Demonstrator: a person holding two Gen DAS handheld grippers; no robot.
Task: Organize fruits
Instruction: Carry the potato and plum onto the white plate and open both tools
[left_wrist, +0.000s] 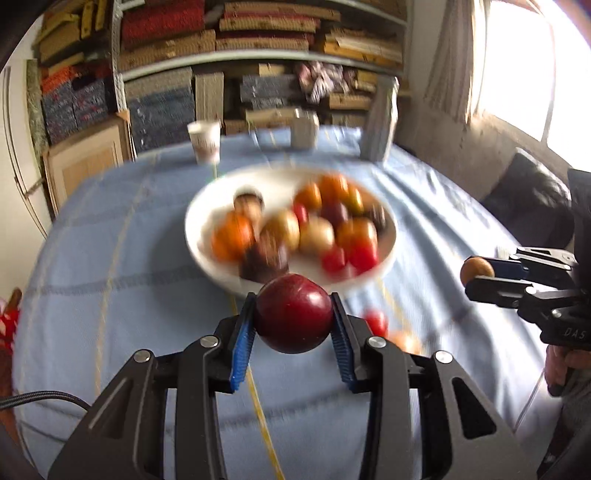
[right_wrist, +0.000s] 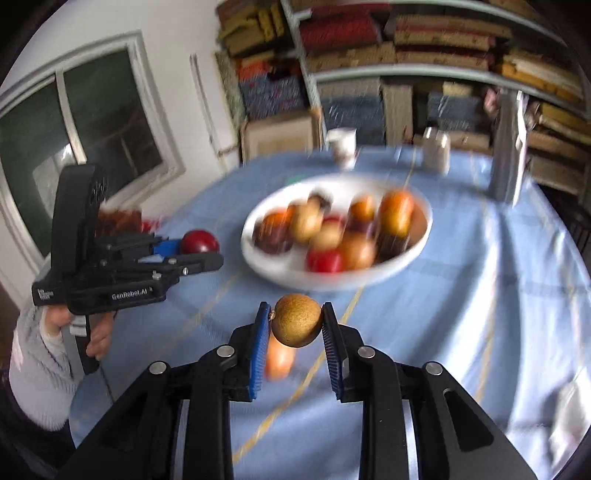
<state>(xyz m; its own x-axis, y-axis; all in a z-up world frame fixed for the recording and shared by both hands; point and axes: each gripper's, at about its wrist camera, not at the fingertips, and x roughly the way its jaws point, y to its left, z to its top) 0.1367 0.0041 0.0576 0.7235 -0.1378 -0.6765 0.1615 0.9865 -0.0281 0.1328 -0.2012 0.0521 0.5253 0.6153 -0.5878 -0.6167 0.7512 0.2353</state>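
Observation:
My left gripper (left_wrist: 293, 319) is shut on a dark red plum (left_wrist: 293, 318), held above the blue tablecloth just short of the white bowl (left_wrist: 384, 266). My right gripper (right_wrist: 296, 321) is shut on a small brown round fruit (right_wrist: 298, 319), also raised in front of the bowl (right_wrist: 258, 264). The bowl holds several orange, red, brown and dark fruits, all blurred. From the right wrist the left gripper (right_wrist: 210, 254) with the plum (right_wrist: 199, 242) shows at left; from the left wrist the right gripper (left_wrist: 474, 275) with the brown fruit (left_wrist: 476, 268) shows at right.
Loose fruits lie on the tablecloth below the grippers: a red one (left_wrist: 376, 322), an orange one (left_wrist: 408, 341) and an orange one (right_wrist: 279, 360). A paper cup (left_wrist: 204, 142), a jar (left_wrist: 304, 129) and a tall grey container (left_wrist: 380, 125) stand at the table's far edge before stacked shelves.

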